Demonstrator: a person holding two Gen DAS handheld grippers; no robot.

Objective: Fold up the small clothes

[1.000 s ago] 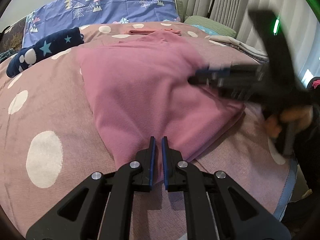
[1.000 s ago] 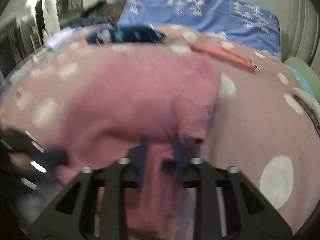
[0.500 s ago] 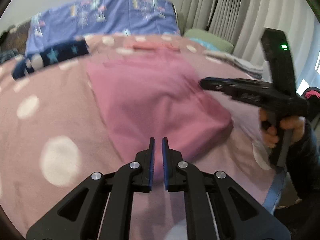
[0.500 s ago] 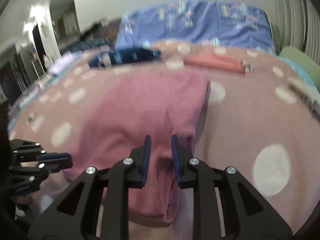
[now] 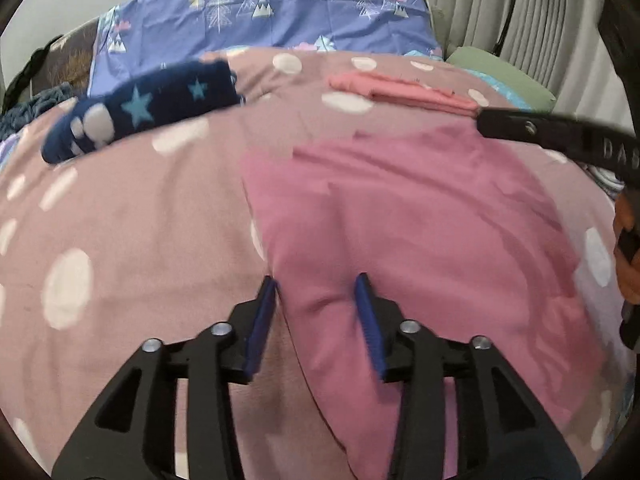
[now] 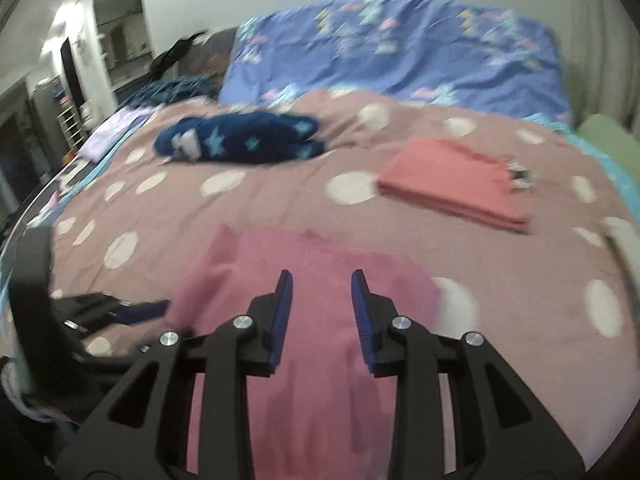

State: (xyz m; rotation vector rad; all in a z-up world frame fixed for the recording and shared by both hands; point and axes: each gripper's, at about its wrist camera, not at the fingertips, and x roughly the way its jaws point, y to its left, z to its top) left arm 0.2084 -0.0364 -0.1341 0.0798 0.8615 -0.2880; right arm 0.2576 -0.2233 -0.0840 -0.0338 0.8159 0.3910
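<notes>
A pink garment (image 5: pixel 408 232) lies folded on the dotted bedspread (image 5: pixel 132 220). My left gripper (image 5: pixel 318 286) is open over its near left corner, the left finger at the cloth's edge. My right gripper (image 6: pixel 320 284) is open and empty above the same pink garment (image 6: pixel 316 344). The right gripper's body also shows at the right edge of the left wrist view (image 5: pixel 560 136). The left gripper shows at the lower left of the right wrist view (image 6: pixel 120 310).
A folded salmon garment (image 6: pixel 456 184) lies farther back on the right. A navy star-patterned garment (image 6: pixel 236 140) lies at the back left. A blue tree-print pillow (image 6: pixel 392 52) stands at the bed's head. Curtains (image 5: pixel 532 12) hang on the right.
Both grippers have opened from nearly shut. The right gripper has lifted and moved farther back over the garment. The left gripper sits nearer the garment's left corner.
</notes>
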